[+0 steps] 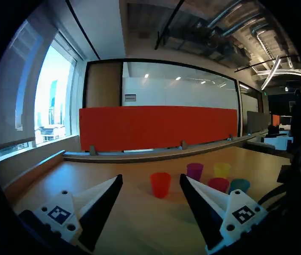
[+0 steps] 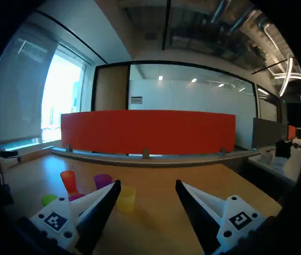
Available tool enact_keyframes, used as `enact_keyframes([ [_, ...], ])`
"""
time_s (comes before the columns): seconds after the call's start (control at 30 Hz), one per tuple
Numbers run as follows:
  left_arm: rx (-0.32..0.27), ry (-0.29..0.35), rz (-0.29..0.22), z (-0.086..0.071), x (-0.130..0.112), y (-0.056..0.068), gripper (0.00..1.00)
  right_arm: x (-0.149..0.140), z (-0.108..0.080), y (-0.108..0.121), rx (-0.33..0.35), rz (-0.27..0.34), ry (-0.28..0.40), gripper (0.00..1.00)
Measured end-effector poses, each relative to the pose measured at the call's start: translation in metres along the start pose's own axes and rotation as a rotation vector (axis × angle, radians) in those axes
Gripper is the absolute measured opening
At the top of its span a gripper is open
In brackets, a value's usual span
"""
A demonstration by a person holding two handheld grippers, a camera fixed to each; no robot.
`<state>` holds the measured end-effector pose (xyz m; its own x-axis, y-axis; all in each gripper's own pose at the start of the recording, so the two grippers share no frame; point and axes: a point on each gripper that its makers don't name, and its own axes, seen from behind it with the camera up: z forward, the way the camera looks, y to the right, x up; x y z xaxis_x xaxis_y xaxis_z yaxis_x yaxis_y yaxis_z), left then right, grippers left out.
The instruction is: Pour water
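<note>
Several plastic cups stand upright on a wooden table [image 1: 120, 221]. In the left gripper view an orange-red cup [image 1: 160, 184] sits just beyond my left gripper [image 1: 151, 178], which is open and holds nothing. Behind and to the right are a purple cup [image 1: 195, 171], a yellow cup [image 1: 221, 169], a dark red cup [image 1: 218, 184] and a teal cup [image 1: 239, 185]. In the right gripper view my right gripper [image 2: 147, 183] is open and empty above the table [image 2: 150, 221]. The yellow cup [image 2: 126, 199] stands by its left finger, with the purple cup [image 2: 102, 180], orange-red cup [image 2: 69, 180] and a green cup [image 2: 49, 199] further left.
A long orange partition [image 1: 154, 126] runs along the far edge of the table. A bright window [image 1: 52, 102] fills the left wall. Dark equipment [image 1: 296, 170] stands at the right edge of the left gripper view. More desks [image 2: 277, 157] lie to the right.
</note>
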<state>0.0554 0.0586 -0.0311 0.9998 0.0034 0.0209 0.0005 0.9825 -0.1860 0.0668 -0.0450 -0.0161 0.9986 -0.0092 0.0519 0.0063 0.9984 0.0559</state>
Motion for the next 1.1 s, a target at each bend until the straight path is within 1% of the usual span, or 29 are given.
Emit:
enact_keyframes([
  [0.17, 0.040, 0.024, -0.003, 0.003, 0.002, -0.007, 1.00, 0.003, -0.001, 0.001, -0.019, 0.027, 0.022, 1.00],
  [0.27, 0.069, 0.041, -0.004, 0.004, 0.002, -0.013, 1.00, 0.001, -0.001, 0.000, -0.019, 0.026, 0.029, 1.00],
  [0.37, 0.092, 0.051, 0.000, 0.005, 0.000, -0.017, 1.00, -0.002, 0.000, 0.005, -0.036, 0.012, 0.029, 1.00],
  [0.57, 0.138, 0.065, 0.019, 0.006, -0.005, -0.026, 1.00, -0.005, 0.003, 0.020, -0.093, -0.012, 0.033, 1.00],
  [0.67, 0.152, 0.070, 0.020, 0.008, -0.009, -0.028, 1.00, -0.004, 0.004, 0.026, -0.109, -0.018, 0.033, 1.00],
  [0.77, 0.154, 0.070, 0.010, 0.009, -0.013, -0.030, 1.00, -0.003, 0.005, 0.029, -0.122, -0.018, 0.035, 1.00],
  [0.9, 0.161, 0.074, -0.002, 0.011, -0.020, -0.037, 1.00, -0.001, 0.006, 0.032, -0.138, -0.024, 0.032, 1.00],
  [1.1, 0.173, 0.070, -0.006, 0.012, -0.031, -0.046, 1.00, 0.002, 0.006, 0.033, -0.155, -0.037, 0.032, 1.00],
])
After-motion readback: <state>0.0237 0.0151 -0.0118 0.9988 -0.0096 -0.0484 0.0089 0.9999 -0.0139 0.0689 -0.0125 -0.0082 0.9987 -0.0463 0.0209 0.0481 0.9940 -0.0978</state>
